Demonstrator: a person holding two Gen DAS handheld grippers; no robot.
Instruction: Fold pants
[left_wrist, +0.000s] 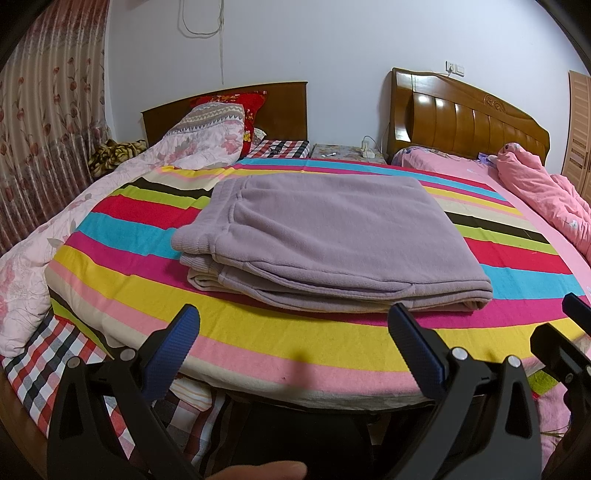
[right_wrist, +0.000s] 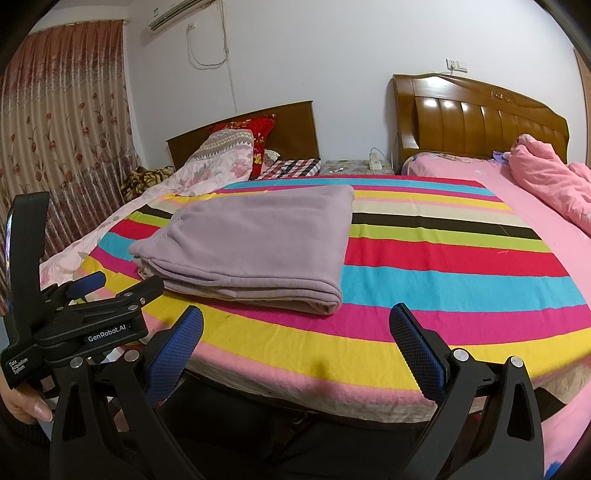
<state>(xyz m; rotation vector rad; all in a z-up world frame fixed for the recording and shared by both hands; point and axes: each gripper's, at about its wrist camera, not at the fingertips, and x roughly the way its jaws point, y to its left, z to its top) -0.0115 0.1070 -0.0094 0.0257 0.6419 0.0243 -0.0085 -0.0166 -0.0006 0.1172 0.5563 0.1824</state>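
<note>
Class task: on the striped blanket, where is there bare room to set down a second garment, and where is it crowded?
Free: the stripes between the folded purple pants and the pink sheet; also the near strip between the pants and the striped blanket front edge. Crowded: the left, where the floral quilt borders the blanket, and the far right with the pink duvet.

Folded pants (right_wrist: 251, 243) lie on striped blanket (right_wrist: 424, 280)

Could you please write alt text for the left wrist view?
Lilac pants lie folded in a neat stack on a bright striped blanket covering a bed. The open left gripper hovers just short of them, holding nothing, and the right gripper shows at the right edge.
</note>
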